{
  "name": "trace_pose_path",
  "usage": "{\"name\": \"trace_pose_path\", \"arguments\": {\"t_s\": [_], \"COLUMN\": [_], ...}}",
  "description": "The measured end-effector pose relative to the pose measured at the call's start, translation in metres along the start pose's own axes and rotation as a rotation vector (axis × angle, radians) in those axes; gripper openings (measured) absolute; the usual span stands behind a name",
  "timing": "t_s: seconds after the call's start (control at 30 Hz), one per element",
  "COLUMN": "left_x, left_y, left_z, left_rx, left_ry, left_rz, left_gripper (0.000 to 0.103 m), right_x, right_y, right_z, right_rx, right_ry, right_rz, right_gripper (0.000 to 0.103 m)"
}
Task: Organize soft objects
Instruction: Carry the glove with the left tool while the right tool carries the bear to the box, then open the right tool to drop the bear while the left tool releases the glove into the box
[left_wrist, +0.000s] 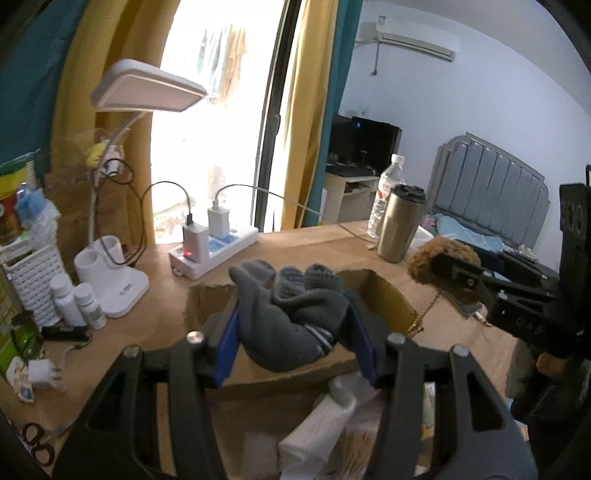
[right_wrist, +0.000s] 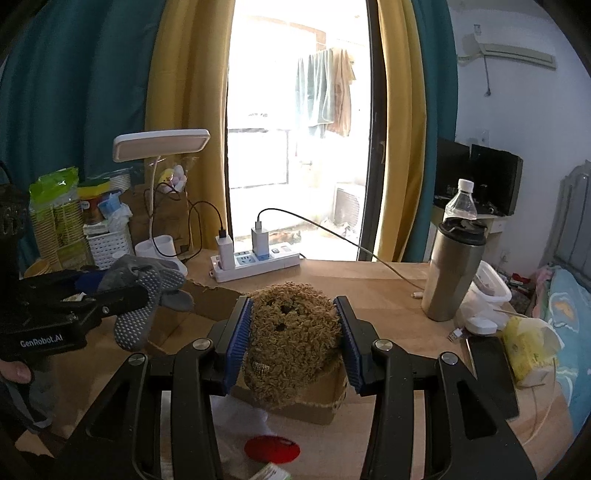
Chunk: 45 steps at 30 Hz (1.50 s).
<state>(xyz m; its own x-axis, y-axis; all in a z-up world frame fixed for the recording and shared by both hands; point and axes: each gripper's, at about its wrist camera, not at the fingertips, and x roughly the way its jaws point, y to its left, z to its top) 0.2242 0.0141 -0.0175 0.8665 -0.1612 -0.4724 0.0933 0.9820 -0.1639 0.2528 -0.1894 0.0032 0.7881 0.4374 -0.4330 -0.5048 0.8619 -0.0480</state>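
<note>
Grey socks (left_wrist: 291, 314) and brown plush toy (right_wrist: 291, 339) were clamped in left tool (left_wrist: 291, 332) and right tool (right_wrist: 293, 339) above the cardboard box (left_wrist: 384, 295); neither was yet deposited.

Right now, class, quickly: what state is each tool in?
Left tool: closed on the grey socks.
Right tool: closed on the brown curly plush toy.
</note>
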Motion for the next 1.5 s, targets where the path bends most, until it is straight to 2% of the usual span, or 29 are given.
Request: {"name": "trace_pose_path", "arguments": {"t_s": [0.23,0.5,1.07,1.3,1.5], "left_x": [0.031,0.065,0.099,0.098,0.088], "left_y": [-0.002,-0.006,-0.015,-0.012,-0.012], "left_z": [0.005,-0.006,-0.029,-0.031,-0.028], "left_rx": [0.005,0.007,0.009,-0.001,-0.004], "left_ry": [0.048,0.136,0.3,0.313,0.293], "left_rz": [-0.012,-0.021,-0.012,0.003,0.008], "left_gripper": [0.054,0.054,0.055,0.063,0.068], "right_x": [0.026,0.053,0.083,0.081,0.072], "right_y": [-0.01,-0.01,-0.008,-0.008,-0.008], "right_z": [0.0,-0.013,-0.039,-0.04,-0.038], "right_rx": [0.025,0.041,0.063,0.072,0.072], "right_ry": [0.032,0.101,0.261,0.272,0.25], "right_rz": [0.014,0.04,0.055,0.058,0.049], "right_gripper": [0.047,0.047,0.05,0.058,0.06]}}
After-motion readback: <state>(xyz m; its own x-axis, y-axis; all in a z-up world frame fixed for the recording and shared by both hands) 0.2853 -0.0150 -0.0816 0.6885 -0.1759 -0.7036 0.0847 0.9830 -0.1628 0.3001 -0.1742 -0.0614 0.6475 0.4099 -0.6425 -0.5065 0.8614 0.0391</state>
